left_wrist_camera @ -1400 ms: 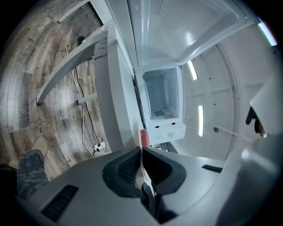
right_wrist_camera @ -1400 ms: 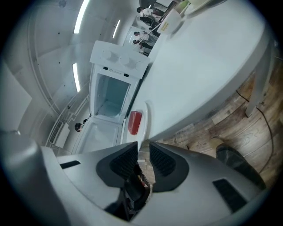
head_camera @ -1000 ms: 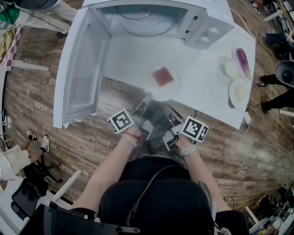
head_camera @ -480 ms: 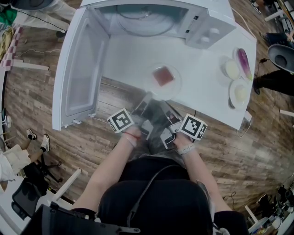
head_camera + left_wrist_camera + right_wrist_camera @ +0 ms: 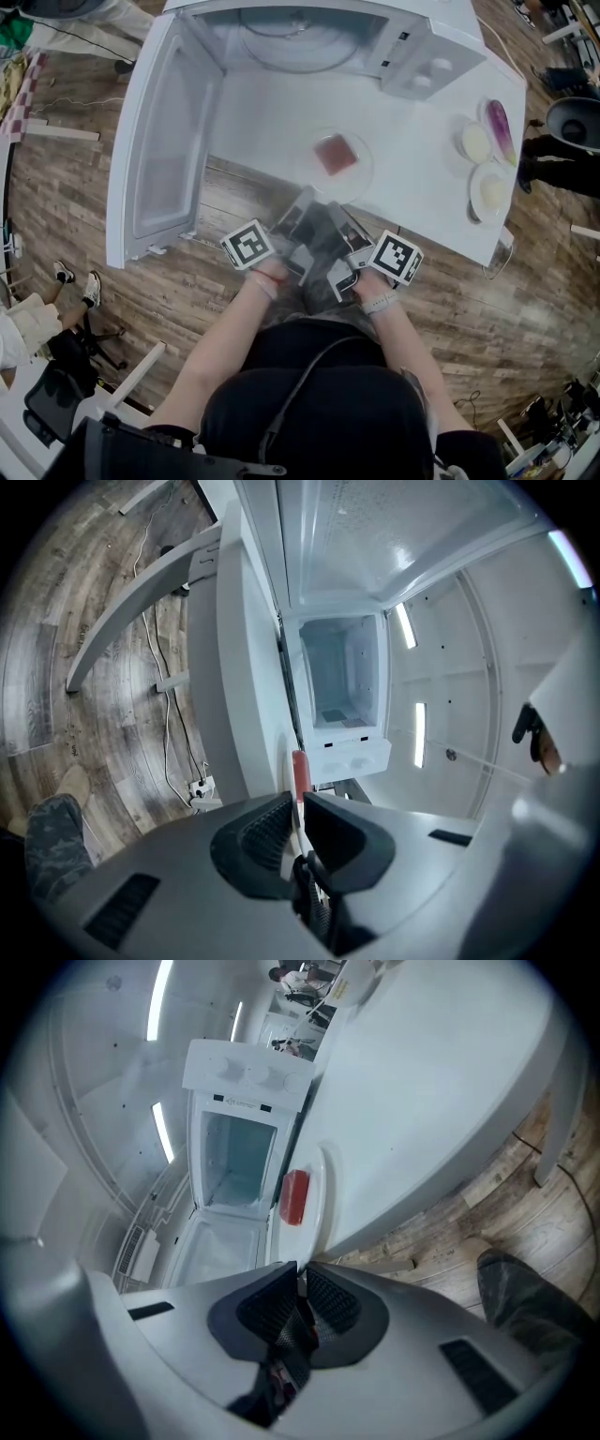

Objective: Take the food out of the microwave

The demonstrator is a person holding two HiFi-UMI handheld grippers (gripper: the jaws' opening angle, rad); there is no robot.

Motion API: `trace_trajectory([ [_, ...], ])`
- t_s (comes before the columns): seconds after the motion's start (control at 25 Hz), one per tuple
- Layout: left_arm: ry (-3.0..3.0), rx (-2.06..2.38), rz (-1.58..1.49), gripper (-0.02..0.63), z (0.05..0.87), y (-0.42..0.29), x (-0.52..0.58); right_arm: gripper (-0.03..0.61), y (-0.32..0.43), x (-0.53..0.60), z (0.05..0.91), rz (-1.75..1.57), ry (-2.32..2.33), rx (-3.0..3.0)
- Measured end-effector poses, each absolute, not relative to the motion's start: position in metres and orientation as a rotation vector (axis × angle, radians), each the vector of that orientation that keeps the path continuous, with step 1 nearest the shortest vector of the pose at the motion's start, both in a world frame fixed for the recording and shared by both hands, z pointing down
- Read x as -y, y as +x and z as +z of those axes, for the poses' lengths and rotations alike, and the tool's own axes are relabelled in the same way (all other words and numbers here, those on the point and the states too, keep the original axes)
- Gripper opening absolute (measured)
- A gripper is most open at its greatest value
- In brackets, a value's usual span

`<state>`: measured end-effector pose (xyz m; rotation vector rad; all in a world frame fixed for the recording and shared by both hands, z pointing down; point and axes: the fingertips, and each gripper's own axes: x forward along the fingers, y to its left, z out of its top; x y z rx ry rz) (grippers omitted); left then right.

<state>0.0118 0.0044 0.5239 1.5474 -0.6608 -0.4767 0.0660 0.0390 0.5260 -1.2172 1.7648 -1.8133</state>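
Note:
A red block of food (image 5: pixel 334 154) lies on a clear glass plate (image 5: pixel 312 178) on the white table, in front of the open microwave (image 5: pixel 309 37). Both grippers meet at the plate's near rim. My left gripper (image 5: pixel 302 202) is shut on that rim; in the left gripper view the rim runs between the left gripper's (image 5: pixel 298 808) pads, with the food (image 5: pixel 299 771) just beyond. My right gripper (image 5: pixel 335 212) is closing on the rim beside it. In the right gripper view the plate (image 5: pixel 320 1211) enters the right gripper's (image 5: pixel 300 1277) narrow gap, and the food (image 5: pixel 294 1196) shows beyond it.
The microwave door (image 5: pixel 169 141) hangs wide open at the left, past the table's edge. Two small plates (image 5: pixel 489 190) with pale food and a purple item (image 5: pixel 497 127) sit at the table's (image 5: pixel 422 211) right end. Wooden floor lies below me.
My right gripper has edged slightly left toward the plate's rim. The plate, the food and my left gripper have stayed where they were.

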Motion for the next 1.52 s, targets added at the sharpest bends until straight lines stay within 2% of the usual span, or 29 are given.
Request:
trace_trajectory([
  [0.12, 1.508, 0.625, -0.505, 0.033, 0.522, 0.016, -0.006, 0.048, 0.068, -0.039, 0.529, -1.828, -1.222, -1.706],
  [0.32, 1.546, 0.563, -0.464, 0.08, 0.52, 0.023, -0.012, 0.046, 0.071, -0.035, 0.531, -1.824, -1.225, -1.678],
  [1.04, 1.804, 0.536, -0.231, 0.081, 0.51, 0.014, -0.037, 0.048, 0.073, -0.037, 0.522, -1.793, -1.171, -1.723],
  [1.16, 1.841, 0.546, -0.201, 0.077, 0.509, 0.012, -0.041, 0.048, 0.075, -0.044, 0.518, -1.784, -1.161, -1.765],
  [1.32, 1.908, 0.565, -0.202, 0.021, 0.498, 0.012, -0.041, 0.046, 0.075, -0.051, 0.508, -1.753, -1.155, -1.834],
  [1.52, 2.05, 0.618, -0.213, 0.011, 0.468, 0.009, -0.031, 0.046, 0.071, -0.045, 0.476, -1.507, -1.19, -2.138],
])
